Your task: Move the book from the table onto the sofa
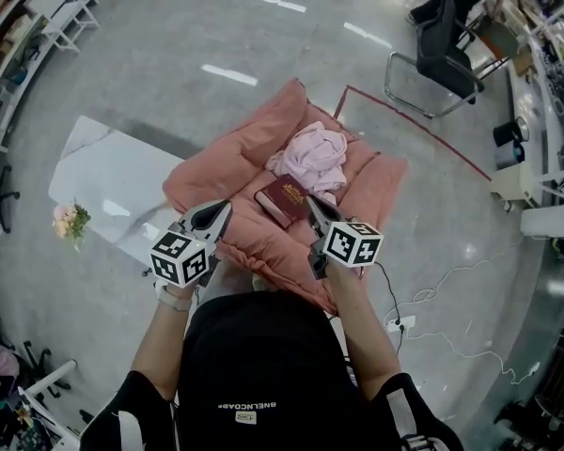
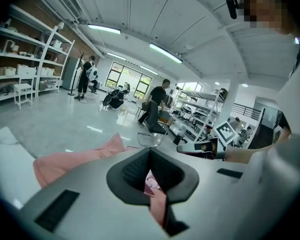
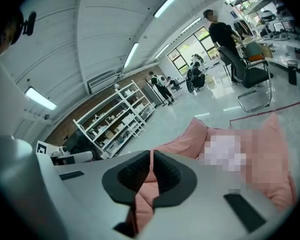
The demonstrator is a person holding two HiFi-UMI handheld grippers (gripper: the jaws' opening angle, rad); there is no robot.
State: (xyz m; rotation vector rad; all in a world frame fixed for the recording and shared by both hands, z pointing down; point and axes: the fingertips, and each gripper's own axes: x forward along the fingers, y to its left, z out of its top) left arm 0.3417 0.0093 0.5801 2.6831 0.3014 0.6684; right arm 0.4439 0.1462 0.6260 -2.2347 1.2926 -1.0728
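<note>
A: What are the two grabbers doing?

B: The left gripper (image 1: 221, 209) is squeezed tight. Its jaws are pressed together and nothing is between them. The right gripper (image 1: 313, 203) is closed up too, and it holds nothing.

A: Do they touch the book?

B: The left one is a little way off, to the left of it. The tip of the right one shows just beside the book's right corner. I cannot tell if it touches.

A: Where is the book?

B: The dark red book (image 1: 284, 198) lies flat on the pink sofa (image 1: 216, 172), between the two grabbers. Its cover with gold print faces up. It sits slanted, with one corner pointing at the person. I cannot tell which way its long side runs.

A: What else is on the sofa?

B: A crumpled pink cloth (image 1: 312, 156) lies just behind the book, touching it.

A: And farther away?

B: The white table (image 1: 103, 172) stands to the left, with flowers (image 1: 69, 221) by its near end. A black office chair (image 1: 442, 50) is far off.
</note>
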